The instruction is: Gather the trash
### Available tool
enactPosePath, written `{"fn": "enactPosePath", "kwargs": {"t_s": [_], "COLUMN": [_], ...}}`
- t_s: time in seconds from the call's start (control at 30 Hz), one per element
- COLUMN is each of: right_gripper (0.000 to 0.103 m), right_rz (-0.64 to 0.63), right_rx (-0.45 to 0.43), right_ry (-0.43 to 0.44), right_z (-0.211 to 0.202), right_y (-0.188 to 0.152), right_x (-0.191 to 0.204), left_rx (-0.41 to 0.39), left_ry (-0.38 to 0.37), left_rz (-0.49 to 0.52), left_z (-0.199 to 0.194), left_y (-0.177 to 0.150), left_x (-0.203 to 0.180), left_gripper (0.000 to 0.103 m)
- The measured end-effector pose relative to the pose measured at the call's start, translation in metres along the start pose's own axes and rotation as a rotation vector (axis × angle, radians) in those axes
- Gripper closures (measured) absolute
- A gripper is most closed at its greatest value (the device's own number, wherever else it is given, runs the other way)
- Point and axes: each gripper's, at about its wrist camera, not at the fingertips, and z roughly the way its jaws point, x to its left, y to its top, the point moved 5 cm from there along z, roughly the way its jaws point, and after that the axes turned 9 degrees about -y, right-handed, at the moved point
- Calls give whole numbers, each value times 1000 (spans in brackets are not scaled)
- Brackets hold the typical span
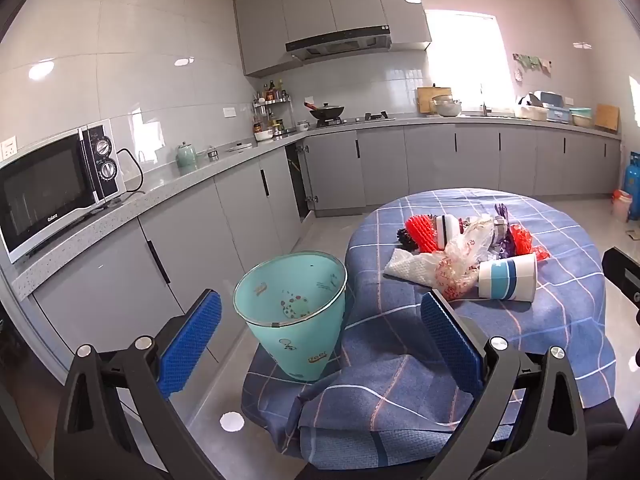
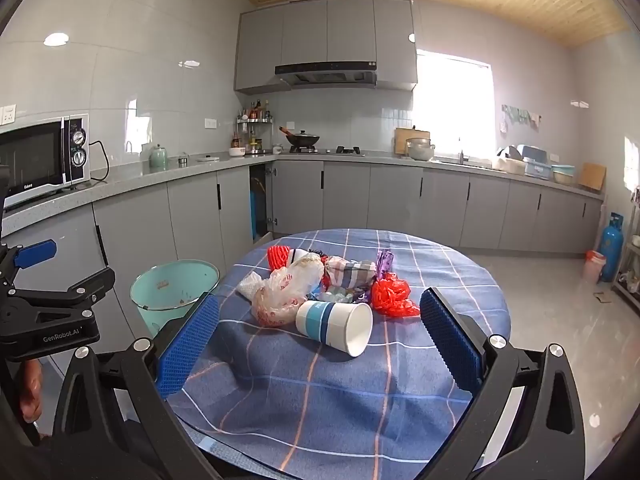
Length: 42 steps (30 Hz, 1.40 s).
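Far left along the grey counter sits a microwave (image 1: 56,184), its black cable trailing over the worktop, with a pale green teapot (image 1: 186,155) further along. Below and in front of the counter, on the floor just beside the round table, stands the teal waste bin (image 1: 294,312), open-topped, its lower part touching the draped edge of the blue checked tablecloth (image 1: 400,392).

The left gripper (image 1: 320,344) hangs over the table's near edge, its blue pads spread wide with nothing between them; the bin shows in the gap beyond the fingertips, well short of either pad.

On the tablecloth lies the trash, gathered in one loose heap near the table's middle. From the left: a white paper towel (image 2: 250,282), a crumpled clear plastic bag (image 2: 286,292) with red print, and behind it red foam netting (image 2: 277,257). In front lies a paper cup (image 2: 336,326) with blue bands, tipped on its side, mouth toward the camera. Behind it sits a checked wrapper (image 2: 352,272), then a purple wrapper (image 2: 385,260), and rightmost a crumpled red plastic bag (image 2: 394,296).

The right gripper (image 2: 320,338) is likewise released, its jaws wide apart and empty, the cup lying ahead between its pads without touching them.

Far right, a blue gas cylinder (image 2: 612,246) stands on the floor.
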Motion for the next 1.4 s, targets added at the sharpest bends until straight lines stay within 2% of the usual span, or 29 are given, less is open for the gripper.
{"fn": "enactPosePath", "kwargs": {"t_s": [1.4], "right_gripper": [4], "right_rz": [18], "right_rx": [29], "right_ry": [-5], "right_z": [11], "right_y": [-6], "right_x": [-7], "left_rx": [-17], "left_ry": [-1], "left_rz": [16], "left_z": [-3], "left_y": [3], "left_x": [1], "left_gripper": [5]}}
